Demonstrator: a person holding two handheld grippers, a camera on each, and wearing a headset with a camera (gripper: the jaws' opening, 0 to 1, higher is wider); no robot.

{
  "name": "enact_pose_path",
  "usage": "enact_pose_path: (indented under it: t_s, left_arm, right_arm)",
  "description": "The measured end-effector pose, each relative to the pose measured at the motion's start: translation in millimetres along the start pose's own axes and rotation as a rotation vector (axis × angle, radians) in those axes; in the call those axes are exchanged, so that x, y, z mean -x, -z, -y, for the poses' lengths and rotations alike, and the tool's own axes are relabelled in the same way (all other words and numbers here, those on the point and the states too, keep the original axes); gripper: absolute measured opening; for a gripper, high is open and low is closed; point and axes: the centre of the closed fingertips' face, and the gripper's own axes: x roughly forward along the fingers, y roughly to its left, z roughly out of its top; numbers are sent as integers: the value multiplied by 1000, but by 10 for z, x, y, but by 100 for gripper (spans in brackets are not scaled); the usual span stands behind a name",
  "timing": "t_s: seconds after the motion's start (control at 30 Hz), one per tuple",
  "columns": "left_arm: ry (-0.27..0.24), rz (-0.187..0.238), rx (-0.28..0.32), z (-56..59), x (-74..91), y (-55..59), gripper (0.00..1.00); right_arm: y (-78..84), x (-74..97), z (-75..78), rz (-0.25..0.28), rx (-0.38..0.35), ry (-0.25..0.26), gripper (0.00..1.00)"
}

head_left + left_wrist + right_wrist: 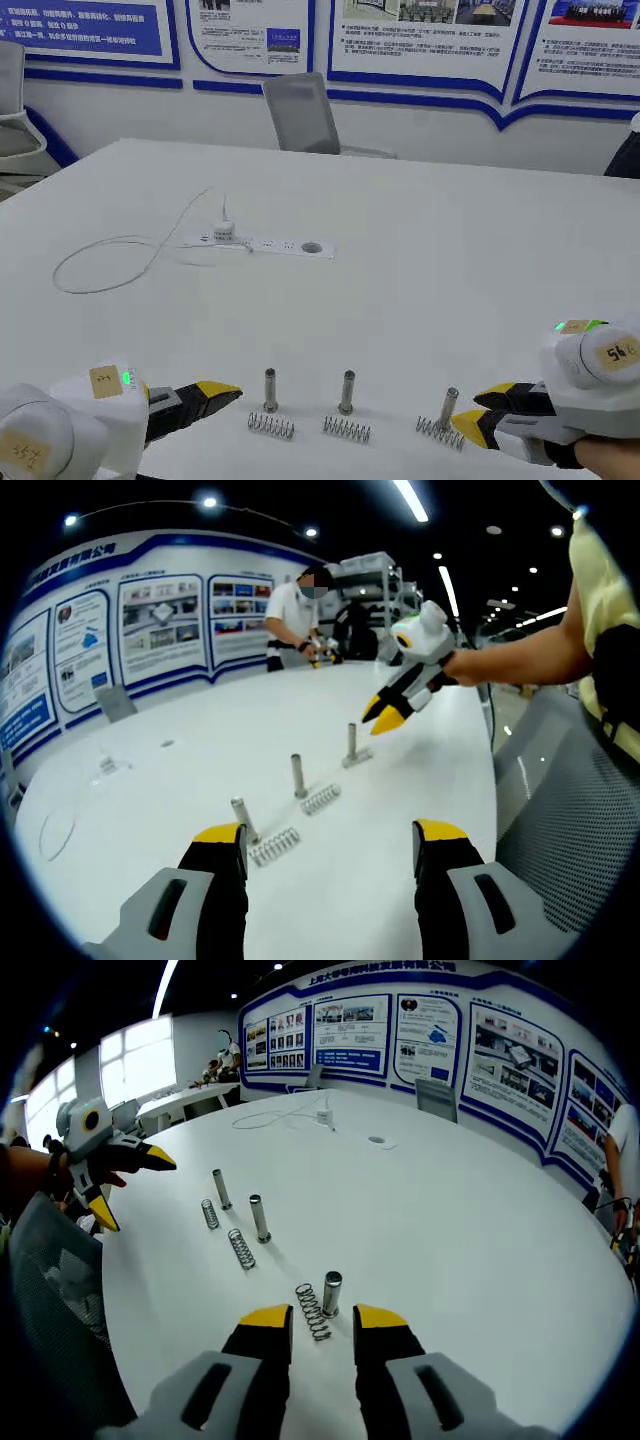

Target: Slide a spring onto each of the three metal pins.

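left tongs [330,832] wide apart, empty; right tongs [323,1316] narrower gap, empty, spring [311,1307] near tips.

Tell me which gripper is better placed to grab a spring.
Right, likely. The right gripper is open with a spring lying just ahead between its jaws, beside a pin. The left gripper is open too, but its nearest spring sits toward one jaw.
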Motion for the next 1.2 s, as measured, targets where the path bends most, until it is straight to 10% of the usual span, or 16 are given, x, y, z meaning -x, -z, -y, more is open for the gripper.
enact_pose_path:
  t_s: [0.57,1.2]
  left_arm:
    - [18,-115,-1,-351,-246,376,59]
    - [63,-150,-17,-442,-405,453,43]
  right_arm:
    - [24,53,-82,13,-1,-2,31]
    - [99,74,-145,9,-1,-4,33]
